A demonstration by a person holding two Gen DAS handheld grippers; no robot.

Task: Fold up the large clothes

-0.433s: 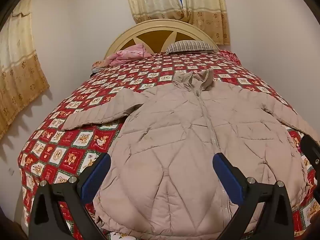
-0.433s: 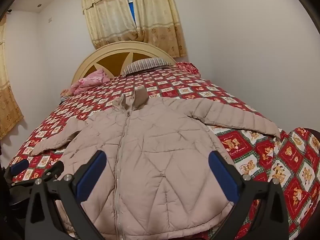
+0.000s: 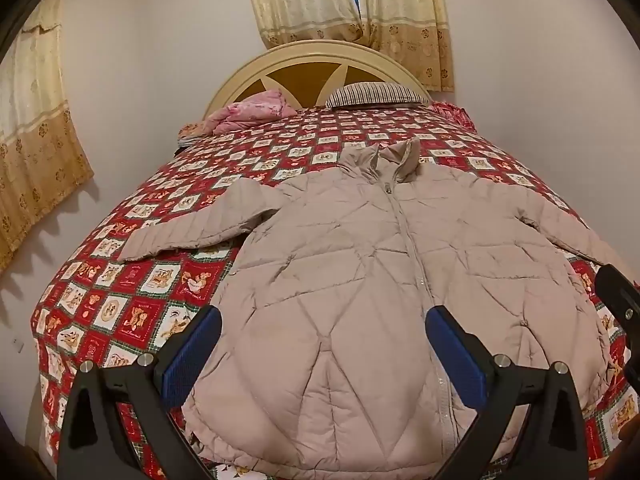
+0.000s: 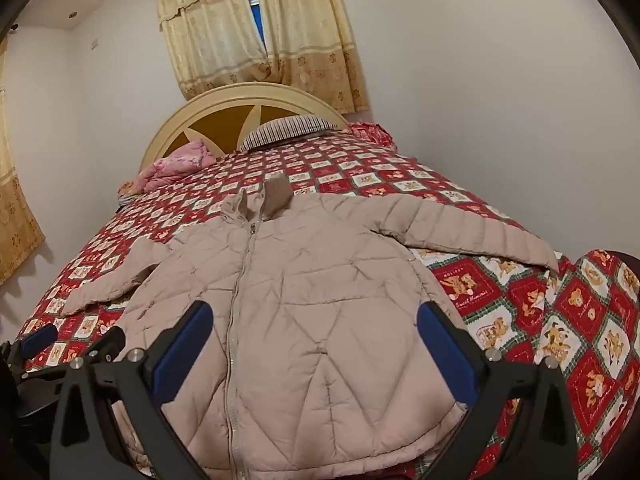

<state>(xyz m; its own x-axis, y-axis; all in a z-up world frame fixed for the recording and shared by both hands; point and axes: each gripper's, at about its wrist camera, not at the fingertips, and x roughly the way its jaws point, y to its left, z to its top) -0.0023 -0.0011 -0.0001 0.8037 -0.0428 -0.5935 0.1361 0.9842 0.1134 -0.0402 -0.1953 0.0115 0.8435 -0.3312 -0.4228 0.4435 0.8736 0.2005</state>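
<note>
A beige quilted puffer jacket (image 3: pixel 360 272) (image 4: pixel 304 312) lies flat and zipped on the bed, collar toward the headboard, both sleeves spread out to the sides. My left gripper (image 3: pixel 322 356) hovers open above the jacket's lower hem, blue pads wide apart with nothing between them. My right gripper (image 4: pixel 312 348) is also open, over the hem's right half. The left gripper (image 4: pixel 52 340) shows at the lower left of the right wrist view. A black part of the right gripper (image 3: pixel 618 300) shows at the right edge of the left wrist view.
The bed carries a red patchwork bedspread (image 3: pixel 132 312) (image 4: pixel 580 312). A pink bundle (image 3: pixel 252 114), a striped pillow (image 3: pixel 372 94) and a cream headboard (image 3: pixel 320 54) are at the far end. White walls stand close on both sides; curtains (image 4: pixel 260 32) hang behind.
Both views have tilted slightly upward, so the jacket and bed sit a little lower in the frames. The jacket has not moved.
</note>
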